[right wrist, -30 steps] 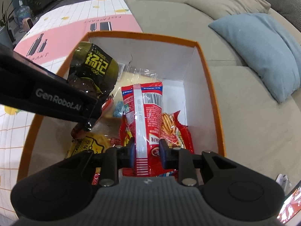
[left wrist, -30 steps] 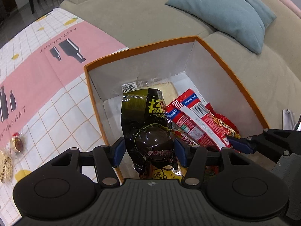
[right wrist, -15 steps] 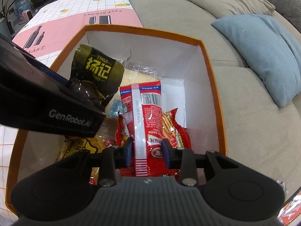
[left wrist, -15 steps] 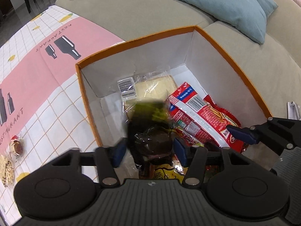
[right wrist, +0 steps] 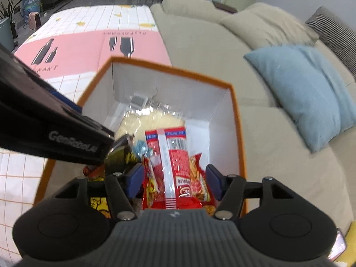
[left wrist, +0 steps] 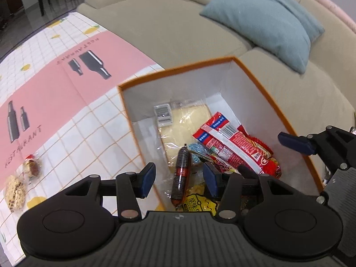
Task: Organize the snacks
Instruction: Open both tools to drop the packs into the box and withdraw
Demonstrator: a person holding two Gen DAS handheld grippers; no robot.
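An orange box (left wrist: 262, 89) with white walls holds several snacks: a clear-wrapped pale cake (left wrist: 184, 129), a red packet (left wrist: 233, 144), a dark sausage stick (left wrist: 182, 175) and a yellow packet (left wrist: 198, 202). My left gripper (left wrist: 179, 181) hovers open over the box's near left corner, and the sausage lies well below its fingers. A black packet (right wrist: 120, 158) shows just under the left gripper's body in the right wrist view. My right gripper (right wrist: 173, 180) is opening its jaws. The red packet (right wrist: 175, 162) stands between them, and the pads are clear of it.
A pink and white checked cloth (left wrist: 55, 93) covers the table to the left of the box. Two small wrapped snacks (left wrist: 31, 166) (left wrist: 14, 191) lie on it. A beige sofa (left wrist: 178, 22) with a blue cushion (left wrist: 267, 24) runs behind and to the right.
The black packet has left my left gripper and dropped into the box. My right gripper's jaws have let go of the red packet and spread. Both grippers have pulled up from the box.
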